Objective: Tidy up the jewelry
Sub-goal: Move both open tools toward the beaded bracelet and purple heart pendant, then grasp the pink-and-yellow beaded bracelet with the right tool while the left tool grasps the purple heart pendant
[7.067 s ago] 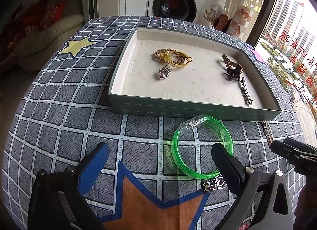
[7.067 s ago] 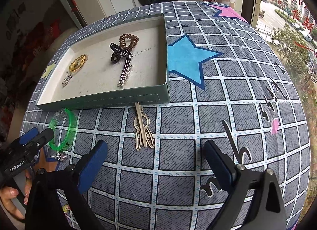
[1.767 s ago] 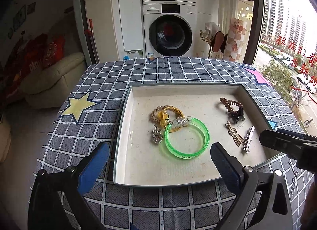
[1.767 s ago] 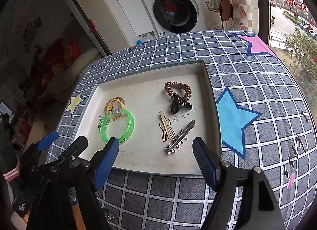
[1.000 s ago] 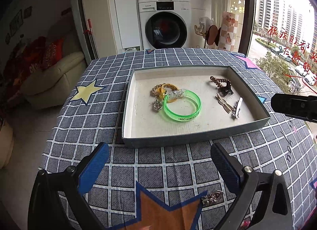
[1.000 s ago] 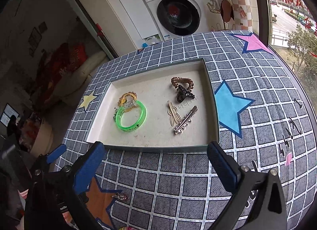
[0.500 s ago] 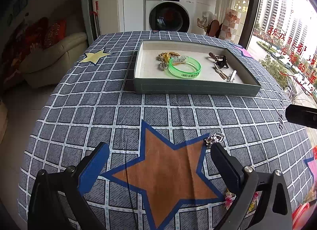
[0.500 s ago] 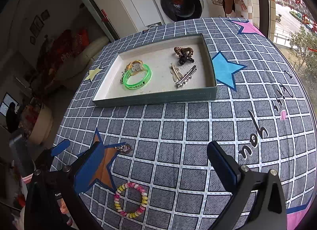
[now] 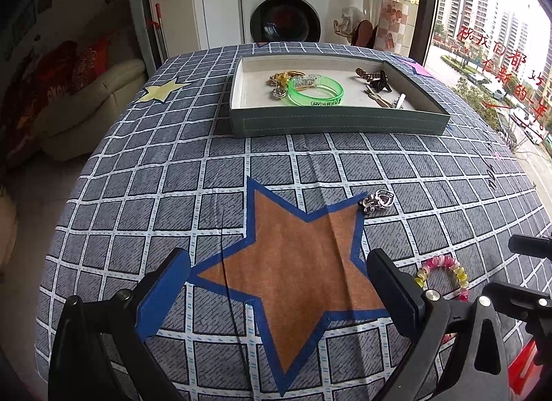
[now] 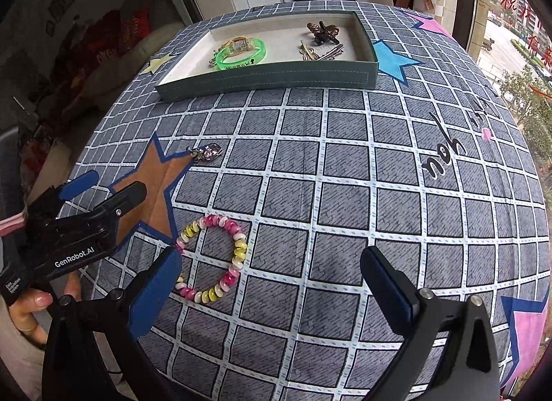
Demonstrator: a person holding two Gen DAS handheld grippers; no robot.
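Both my grippers hang above the near part of the checked tablecloth (image 9: pixel 165 173), and neither holds anything. My left gripper (image 9: pixel 276 283) has its jaws spread wide over the orange star (image 9: pixel 293 263) printed on the cloth. My right gripper (image 10: pixel 272 273) is just as wide, its left finger (image 10: pixel 155 283) lying over the near edge of the pink, yellow and white bead bracelet (image 10: pixel 214 256), which rests flat on the cloth; from this view I cannot tell whether the finger touches it. In the left wrist view the same bracelet (image 9: pixel 445 273) shows just beyond the right finger. A silver heart charm (image 9: pixel 377 201) lies on the cloth at the tip of the star's right point, apart from the bracelet and well short of the tray. The green tray (image 9: pixel 338 123) sits farther back on the table. Inside it, on the left side, a clear green bangle (image 9: pixel 315 92) lies partly over a gold-coloured piece (image 9: pixel 284 77); on the right are a dark claw clip with a brown spiral hair tie (image 10: pixel 322 32), a gold hair clip (image 10: pixel 307 52) and a silver clip (image 10: pixel 331 51) close together. A person's hand (image 10: pixel 31 304) grips the left tool's handle at the lower left of the right wrist view.
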